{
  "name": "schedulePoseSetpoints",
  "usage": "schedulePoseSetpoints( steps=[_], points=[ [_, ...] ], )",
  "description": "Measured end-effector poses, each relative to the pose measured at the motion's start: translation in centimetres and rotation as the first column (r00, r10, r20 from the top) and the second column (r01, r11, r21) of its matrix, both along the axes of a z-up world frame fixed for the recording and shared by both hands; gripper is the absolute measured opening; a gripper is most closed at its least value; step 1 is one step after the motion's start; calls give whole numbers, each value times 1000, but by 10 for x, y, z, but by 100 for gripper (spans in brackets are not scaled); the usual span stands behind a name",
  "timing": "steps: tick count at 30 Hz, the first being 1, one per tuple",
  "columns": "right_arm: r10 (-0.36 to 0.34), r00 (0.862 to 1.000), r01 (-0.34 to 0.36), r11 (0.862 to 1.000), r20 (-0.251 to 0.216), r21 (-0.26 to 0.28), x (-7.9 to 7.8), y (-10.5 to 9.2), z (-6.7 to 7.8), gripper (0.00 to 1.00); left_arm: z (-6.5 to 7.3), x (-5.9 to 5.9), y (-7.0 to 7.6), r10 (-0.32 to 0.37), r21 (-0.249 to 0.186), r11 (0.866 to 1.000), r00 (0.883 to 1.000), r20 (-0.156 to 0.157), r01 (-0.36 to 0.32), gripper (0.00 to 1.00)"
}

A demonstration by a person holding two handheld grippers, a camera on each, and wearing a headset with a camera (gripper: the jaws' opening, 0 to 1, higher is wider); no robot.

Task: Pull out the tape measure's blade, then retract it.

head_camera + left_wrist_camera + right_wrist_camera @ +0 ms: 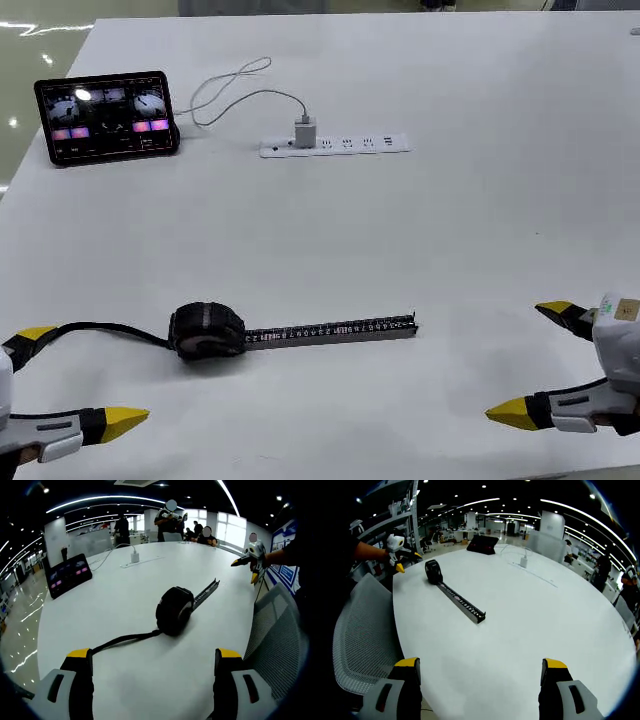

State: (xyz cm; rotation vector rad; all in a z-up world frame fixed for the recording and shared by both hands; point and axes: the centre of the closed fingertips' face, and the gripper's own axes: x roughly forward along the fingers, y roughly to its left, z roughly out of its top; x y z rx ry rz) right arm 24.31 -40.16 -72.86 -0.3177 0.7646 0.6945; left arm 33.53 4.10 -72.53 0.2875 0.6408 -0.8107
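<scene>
A black tape measure point(207, 331) lies on the white table point(400, 230), its blade point(330, 331) pulled out to the right and ending in a hook. A black wrist strap point(105, 328) trails left from the case. My left gripper point(85, 375) is open at the lower left, its yellow tips either side of the strap, a little short of the case point(174, 609). My right gripper point(528, 360) is open at the lower right, well clear of the blade's end point(479, 616). Nothing is between either pair of jaws.
A tablet point(107, 116) with a lit screen stands at the back left. A white power strip point(335, 146) with a charger and looping cable point(235, 90) lies at the back middle. A grey mesh chair point(362, 630) sits by the table's near edge.
</scene>
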Motion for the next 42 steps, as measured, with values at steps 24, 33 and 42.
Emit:
schedulePoseSetpoints(
  steps=[24,33,42],
  points=[
    [-17,1000,17,1000,-15,0,-12,-15,-1,99,-4,-10,-4,3,-6,1000,1000,-12,-4,99],
    [-14,1000,14,1000,-11,-4,-13,-16,0,99,-1,-6,-2,2,0,1000,1000,3,-2,99],
    [6,1000,-6,1000,-14,-12,-12,-16,1,99,0,-5,-9,1,-1,1000,1000,3,-1,99]
  ],
)
